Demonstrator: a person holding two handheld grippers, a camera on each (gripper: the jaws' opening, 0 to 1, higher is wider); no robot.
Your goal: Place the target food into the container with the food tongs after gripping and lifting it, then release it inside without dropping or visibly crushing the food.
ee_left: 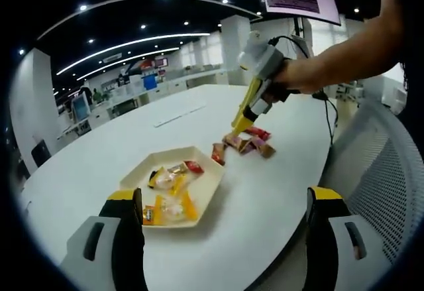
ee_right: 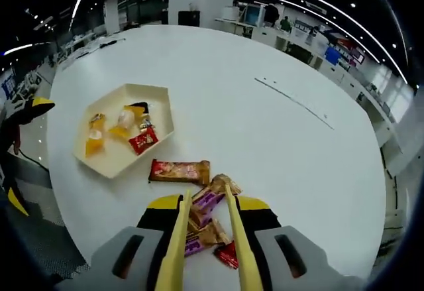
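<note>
Right gripper (ee_right: 207,201) clamps the yellow food tongs (ee_right: 205,238), so my jaws sit narrow around their handles; the two tong arms straddle a purple-wrapped snack bar (ee_right: 207,202) in the small pile of wrapped snacks (ee_left: 246,143) on the white table (ee_right: 265,138). Whether the tips touch the bar, I cannot tell. Beside the pile lies a red-and-tan bar (ee_right: 179,170), between it and the tray. Left gripper (ee_left: 225,221) hangs at the near table edge with its jaws wide apart and nothing between them. Beyond them stands the cream six-sided tray (ee_left: 202,195), holding several yellow and red wrapped sweets (ee_left: 171,195). From the left gripper view, my hand (ee_left: 301,75) holds the right gripper above the pile.
</note>
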